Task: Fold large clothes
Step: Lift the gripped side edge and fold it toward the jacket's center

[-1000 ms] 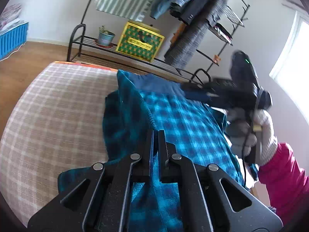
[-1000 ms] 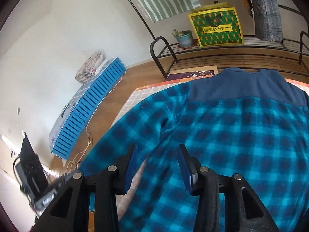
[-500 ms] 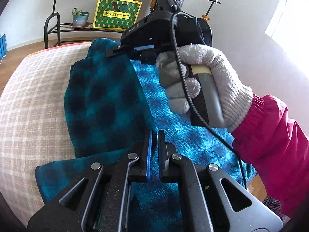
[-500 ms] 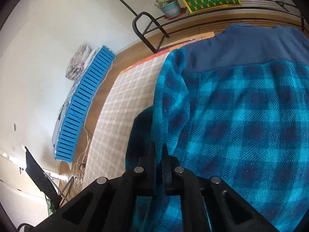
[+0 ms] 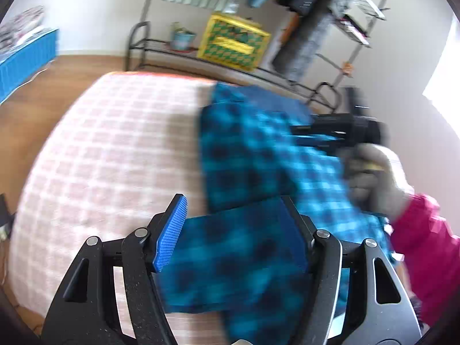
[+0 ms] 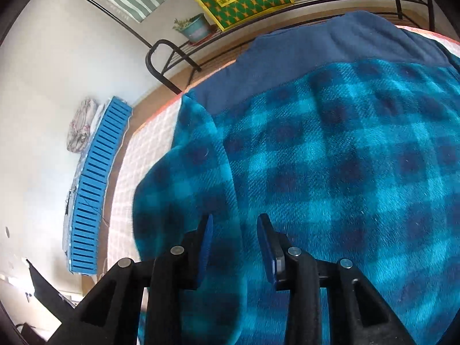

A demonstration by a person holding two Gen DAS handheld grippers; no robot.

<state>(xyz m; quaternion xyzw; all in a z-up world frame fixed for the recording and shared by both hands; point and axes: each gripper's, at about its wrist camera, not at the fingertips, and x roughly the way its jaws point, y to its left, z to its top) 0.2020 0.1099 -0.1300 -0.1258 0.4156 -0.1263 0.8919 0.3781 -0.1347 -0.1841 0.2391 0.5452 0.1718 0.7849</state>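
Left wrist view: blue plaid fleece shirt [image 5: 258,155] on the checked bedcover [image 5: 115,149], toward its right side, long axis running near edge to far edge, navy yoke [image 5: 267,100] at the far end; a sleeve [image 5: 238,247] is folded across the near part. Left gripper [image 5: 238,224] jaws opening, wide, that sleeve between them, pads clear of it. Gloved right hand [image 5: 373,178] at the shirt's right edge.

Right wrist view: shirt back up, yoke farthest. Right gripper [image 6: 234,238] jaws opening, partly apart, over the shoulder seam, nothing gripped. Pot [image 6: 195,30] holds a plant
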